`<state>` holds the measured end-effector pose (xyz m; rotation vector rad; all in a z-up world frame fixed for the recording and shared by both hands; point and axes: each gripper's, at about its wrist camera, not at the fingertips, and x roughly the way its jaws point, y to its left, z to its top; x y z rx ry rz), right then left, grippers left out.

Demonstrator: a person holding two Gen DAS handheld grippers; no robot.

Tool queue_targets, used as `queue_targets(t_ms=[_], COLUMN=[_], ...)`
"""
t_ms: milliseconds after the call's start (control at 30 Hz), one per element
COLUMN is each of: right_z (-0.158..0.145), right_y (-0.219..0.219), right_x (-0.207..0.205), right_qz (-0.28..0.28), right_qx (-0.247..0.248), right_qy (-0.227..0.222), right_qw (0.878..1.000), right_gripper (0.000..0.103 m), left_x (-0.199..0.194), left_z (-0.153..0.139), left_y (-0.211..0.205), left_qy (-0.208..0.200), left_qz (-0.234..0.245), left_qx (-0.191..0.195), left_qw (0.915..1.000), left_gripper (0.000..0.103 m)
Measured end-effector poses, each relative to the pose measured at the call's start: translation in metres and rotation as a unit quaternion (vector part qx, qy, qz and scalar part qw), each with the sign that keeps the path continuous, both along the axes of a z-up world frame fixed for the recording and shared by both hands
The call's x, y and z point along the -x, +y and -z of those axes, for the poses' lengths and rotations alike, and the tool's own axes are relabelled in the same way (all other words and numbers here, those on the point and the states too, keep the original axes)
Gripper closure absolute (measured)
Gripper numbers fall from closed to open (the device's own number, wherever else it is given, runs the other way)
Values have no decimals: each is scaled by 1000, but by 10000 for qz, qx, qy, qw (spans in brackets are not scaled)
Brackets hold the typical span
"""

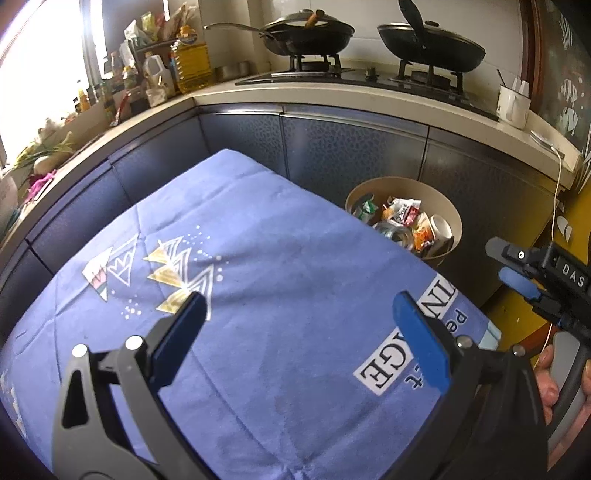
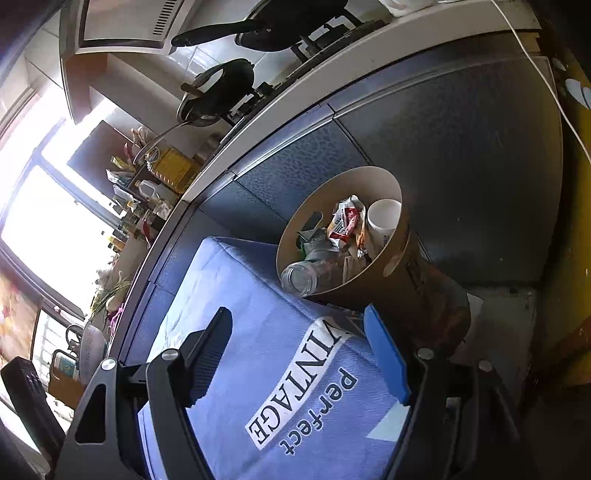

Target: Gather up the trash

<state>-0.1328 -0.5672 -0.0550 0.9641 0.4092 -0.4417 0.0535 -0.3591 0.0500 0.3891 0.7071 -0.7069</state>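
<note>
A tan round trash bin (image 1: 456,216) stands on the floor past the far right edge of a table with a blue cloth (image 1: 258,258). It holds wrappers (image 1: 404,212), a clear plastic bottle (image 2: 301,277) and a white paper cup (image 2: 384,218). The bin also shows in the right wrist view (image 2: 402,258). My left gripper (image 1: 306,332) is open and empty above the cloth. My right gripper (image 2: 306,354) is open and empty over the cloth's right corner, close to the bin. It also shows in the left wrist view (image 1: 513,266).
A kitchen counter (image 1: 332,99) runs behind the table with two black woks (image 1: 310,33) on a gas stove, oil bottles (image 1: 192,62) and a white mug (image 1: 513,105). Dark cabinet doors (image 1: 351,147) lie below it. A white cable (image 1: 556,192) hangs at the right.
</note>
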Motion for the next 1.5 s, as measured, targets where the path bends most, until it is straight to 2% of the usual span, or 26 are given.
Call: queue_targets(t_ms=[333, 600, 700, 867, 967, 1033, 1067, 1100, 1167, 1267, 1500], right_z=[-1, -8, -12, -22, -27, -31, -32, -33, -35, -33, -18], right_y=[4, 13, 17, 33, 41, 49, 53, 56, 64, 71, 82], right_x=[0, -2, -4, -11, -13, -13, -12, -12, -12, -16, -11], right_qz=[-9, -58, -78, -159, -19, 124, 214, 255, 215, 134, 269], right_qx=[-22, 80, 199, 693, 1032, 1271, 1384, 1450, 1641, 1758, 1554], right_qy=[-17, 2, 57, 264, 384, 486, 509, 479, 438, 663, 964], right_qw=[10000, 10000, 9998, 9971, 9939, 9906, 9888, 9879, 9852, 9821, 9828], right_gripper=[31, 31, 31, 31, 31, 24, 16, 13, 12, 12, 12], left_x=[4, 4, 3, 3, 3, 3, 3, 2, 0, -3, -7], left_z=[-4, -8, -8, -6, -4, -3, -2, -1, 0, 2, 9], left_y=[3, 13, 16, 21, 23, 27, 28, 30, 35, 42, 61], left_qy=[-102, -133, -144, -145, -149, -178, -187, -188, -164, -126, -31], left_qz=[-8, -198, -250, -267, -303, -336, -346, -366, -404, -482, -549], left_qx=[77, 157, 168, 119, 98, 92, 90, 95, 126, 157, 368], left_qw=[9999, 9996, 9994, 9995, 9994, 9992, 9992, 9991, 9990, 9986, 9978], left_gripper=[6, 6, 6, 6, 6, 6, 6, 6, 6, 6, 6])
